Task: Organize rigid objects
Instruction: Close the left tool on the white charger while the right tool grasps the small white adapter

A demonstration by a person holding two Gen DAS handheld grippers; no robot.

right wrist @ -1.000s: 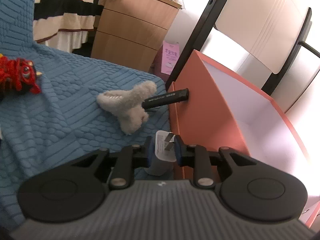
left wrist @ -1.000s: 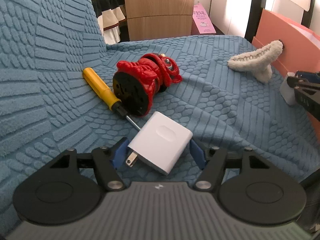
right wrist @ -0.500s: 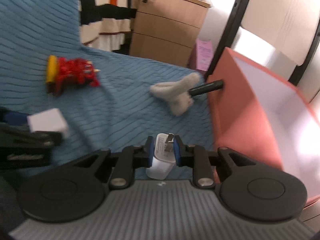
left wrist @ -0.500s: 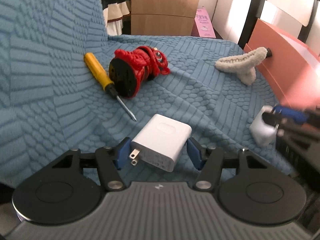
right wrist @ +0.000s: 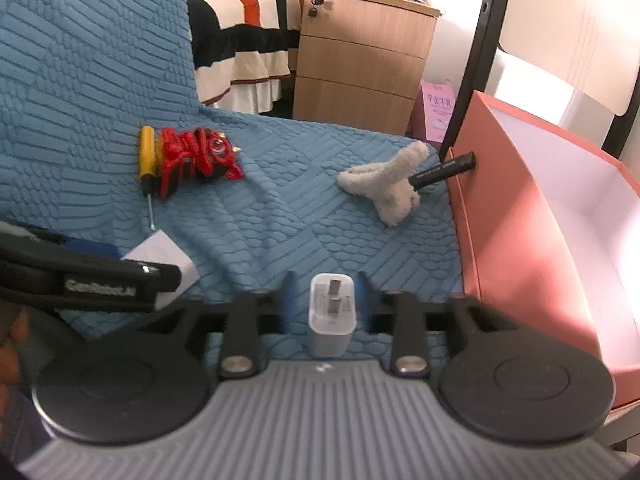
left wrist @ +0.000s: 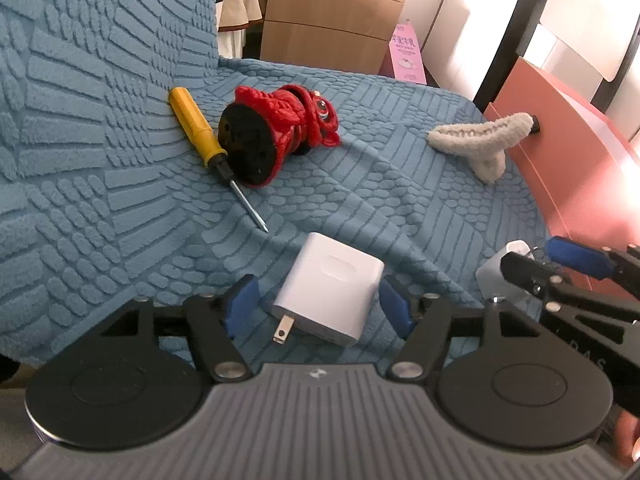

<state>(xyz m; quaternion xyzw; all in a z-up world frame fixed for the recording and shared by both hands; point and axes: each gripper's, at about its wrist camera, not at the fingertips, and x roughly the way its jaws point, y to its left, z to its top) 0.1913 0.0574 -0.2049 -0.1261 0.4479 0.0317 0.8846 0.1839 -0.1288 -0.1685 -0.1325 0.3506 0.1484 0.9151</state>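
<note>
My left gripper (left wrist: 318,306) is open around a large white charger (left wrist: 332,288) that lies on the blue sofa cover, gaps on both sides. My right gripper (right wrist: 326,300) is open around a small white plug adapter (right wrist: 332,308) standing prongs up; its pads are clear of it. The large charger also shows in the right wrist view (right wrist: 164,258). A yellow-handled screwdriver (left wrist: 198,132) and a red lion toy (left wrist: 280,132) lie farther back. An orange box (right wrist: 560,216) with a white inside stands at the right.
A cream plush piece (right wrist: 386,178) lies over a black marker (right wrist: 444,168) against the box's wall. A wooden drawer cabinet (right wrist: 360,56), a pink carton (right wrist: 438,110) and a striped bedspread (right wrist: 240,36) stand behind the sofa. The sofa back rises at the left.
Both grippers have opened and let go of their chargers, which now rest on the sofa. Both grippers have drawn back toward the sofa's front edge.
</note>
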